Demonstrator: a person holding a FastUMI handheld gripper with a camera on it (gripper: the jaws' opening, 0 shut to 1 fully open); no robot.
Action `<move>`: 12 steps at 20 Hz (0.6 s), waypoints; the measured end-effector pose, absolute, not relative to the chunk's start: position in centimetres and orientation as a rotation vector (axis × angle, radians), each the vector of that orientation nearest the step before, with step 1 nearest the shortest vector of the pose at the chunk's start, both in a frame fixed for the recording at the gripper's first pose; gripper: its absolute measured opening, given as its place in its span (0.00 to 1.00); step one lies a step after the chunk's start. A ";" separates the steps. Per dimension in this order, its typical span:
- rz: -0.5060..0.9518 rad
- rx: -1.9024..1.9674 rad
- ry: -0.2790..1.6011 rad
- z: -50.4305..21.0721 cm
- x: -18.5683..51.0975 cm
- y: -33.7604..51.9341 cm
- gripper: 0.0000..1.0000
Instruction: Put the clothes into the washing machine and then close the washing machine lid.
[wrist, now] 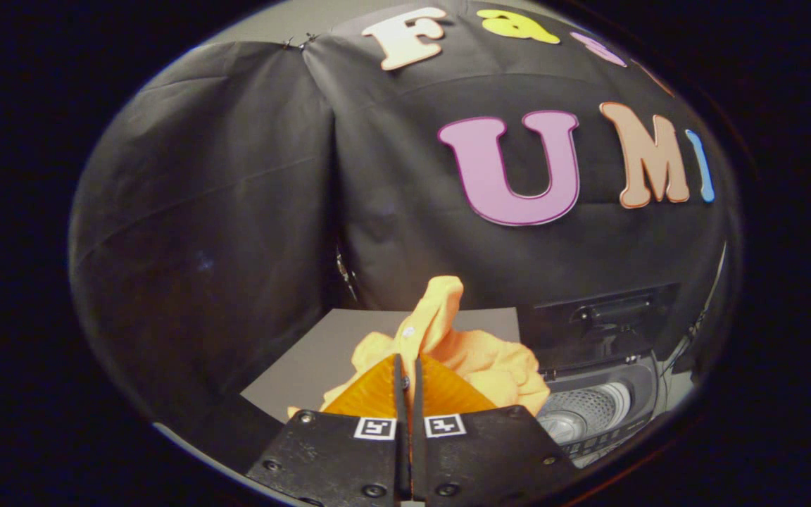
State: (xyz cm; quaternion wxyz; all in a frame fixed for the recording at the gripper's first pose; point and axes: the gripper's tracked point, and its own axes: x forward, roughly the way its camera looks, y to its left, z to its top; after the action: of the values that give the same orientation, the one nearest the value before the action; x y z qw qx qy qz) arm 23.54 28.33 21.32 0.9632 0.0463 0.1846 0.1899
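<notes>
Both fingers pinching orange garment — gripper raised

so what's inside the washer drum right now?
The washing machine has its lid up; the perforated drum's visible part looks bare. The orange garment, clamped in the gripper, covers its near side.

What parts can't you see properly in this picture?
- Crumpled orange cloth garment: its lower part sits behind the gripper, whose fingers are closed on a fold, so its full shape is unclear.
- Grey top-loading washing machine, lid up: the garment hides part of its drum opening, and its near side is cut off.
- Flat grey table surface: partly behind the garment.
</notes>
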 end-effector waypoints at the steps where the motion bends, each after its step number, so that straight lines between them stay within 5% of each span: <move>1: 0.373 0.085 0.358 22.2 23.4 26.7 0.01; 12: 0.142 -0.038 0.274 25.2 25.3 10.4 0.01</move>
State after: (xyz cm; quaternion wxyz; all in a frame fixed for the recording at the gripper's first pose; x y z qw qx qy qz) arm 25.29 10.39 25.22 0.9879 -0.0188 0.1367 0.0708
